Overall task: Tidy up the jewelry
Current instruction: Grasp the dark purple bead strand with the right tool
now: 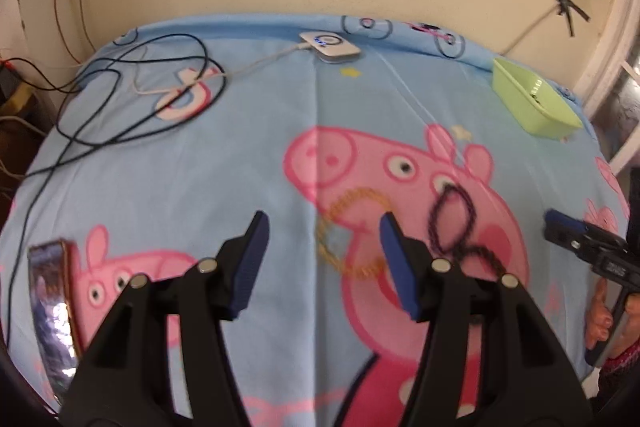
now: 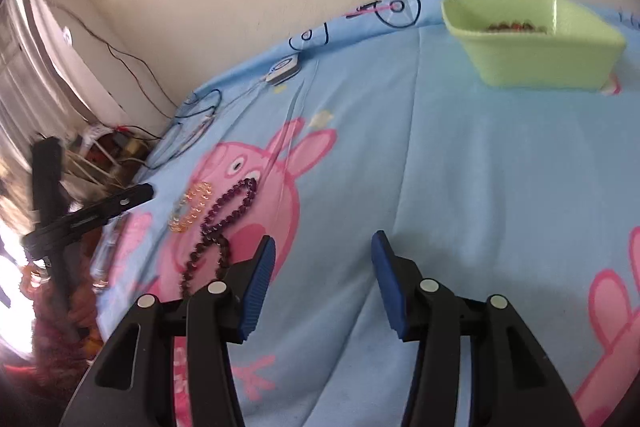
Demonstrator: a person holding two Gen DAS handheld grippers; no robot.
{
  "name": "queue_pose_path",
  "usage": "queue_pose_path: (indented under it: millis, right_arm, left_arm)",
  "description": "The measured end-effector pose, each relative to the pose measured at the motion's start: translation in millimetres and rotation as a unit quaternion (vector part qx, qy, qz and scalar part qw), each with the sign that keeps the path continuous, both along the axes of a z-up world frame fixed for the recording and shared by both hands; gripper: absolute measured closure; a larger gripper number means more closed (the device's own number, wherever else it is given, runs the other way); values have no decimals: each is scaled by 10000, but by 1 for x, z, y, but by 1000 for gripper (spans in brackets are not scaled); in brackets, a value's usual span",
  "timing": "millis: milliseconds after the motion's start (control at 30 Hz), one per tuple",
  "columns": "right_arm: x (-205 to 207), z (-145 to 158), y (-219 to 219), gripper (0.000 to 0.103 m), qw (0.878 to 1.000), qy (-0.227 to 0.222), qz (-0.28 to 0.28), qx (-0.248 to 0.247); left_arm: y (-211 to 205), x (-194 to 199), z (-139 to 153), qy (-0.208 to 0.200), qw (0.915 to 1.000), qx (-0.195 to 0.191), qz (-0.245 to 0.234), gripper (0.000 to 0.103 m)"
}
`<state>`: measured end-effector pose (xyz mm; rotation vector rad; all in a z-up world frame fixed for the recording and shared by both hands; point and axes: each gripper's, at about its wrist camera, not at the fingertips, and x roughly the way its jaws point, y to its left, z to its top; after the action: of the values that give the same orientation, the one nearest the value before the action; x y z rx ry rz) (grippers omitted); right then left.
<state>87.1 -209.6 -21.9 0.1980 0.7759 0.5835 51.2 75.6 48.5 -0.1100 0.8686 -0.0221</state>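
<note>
A gold bead bracelet (image 1: 350, 231) lies on the blue Peppa Pig sheet (image 1: 240, 155), just ahead of my open, empty left gripper (image 1: 324, 227). A dark purple bead necklace (image 1: 460, 227) lies to its right, partly hidden behind the right finger. Both show in the right wrist view, the gold bracelet (image 2: 191, 205) and purple necklace (image 2: 224, 227), left of my open, empty right gripper (image 2: 323, 247). A green tray (image 2: 536, 39) at the far right holds some dark beads (image 2: 510, 26); it also shows in the left wrist view (image 1: 534, 99).
A white charger puck (image 1: 330, 47) with cables (image 1: 120, 95) lies at the back left. A phone (image 1: 52, 311) lies at the near left edge. The right gripper (image 1: 550, 223) shows at the right edge. The wall stands behind the bed.
</note>
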Motion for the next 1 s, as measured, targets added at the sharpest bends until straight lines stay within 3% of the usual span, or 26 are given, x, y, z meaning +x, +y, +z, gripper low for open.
queue_pose_path:
  millis: [133,300,433,500,567,633,733,867,1000]
  right_arm:
    - [-9,-1,16,77,9997,-100,-16,-221]
    - [0,10,44,78,9978,-147,320,-561]
    - [15,18,77,87,9942,-315,572,-860]
    - [23,17,97,91,9888,-504,630,-1259]
    - [35,10,112,102,9827,-571,672,-1630]
    - [45,5,118,103,9796,-637,679,-1783]
    - [52,6,109,103,9808,-635,463,-1784]
    - [51,5,77,103,9898,-380,228,-1357]
    - [41,4,49,103,9933,-296,42,-1120]
  left_arm:
    - [-14,-15,-1,-101,9990,-221,-388,48]
    - [-28,-23,-3,-179,9980,-8,-603,48]
    - [-7,-31,-3,-185,9991,49,-378,48]
    - [3,-33,-6,-101,9995,-3,-315,48]
    - [7,-34,-9,-28,9995,-60,-304,48]
    - [2,-32,-7,-40,9992,-71,-389,48]
    - [-12,-23,-2,-105,9981,-105,-591,48]
    - [-47,8,-1,-18,9944,-172,-1042,48]
    - [-104,43,-7,102,9858,-29,-1678,48]
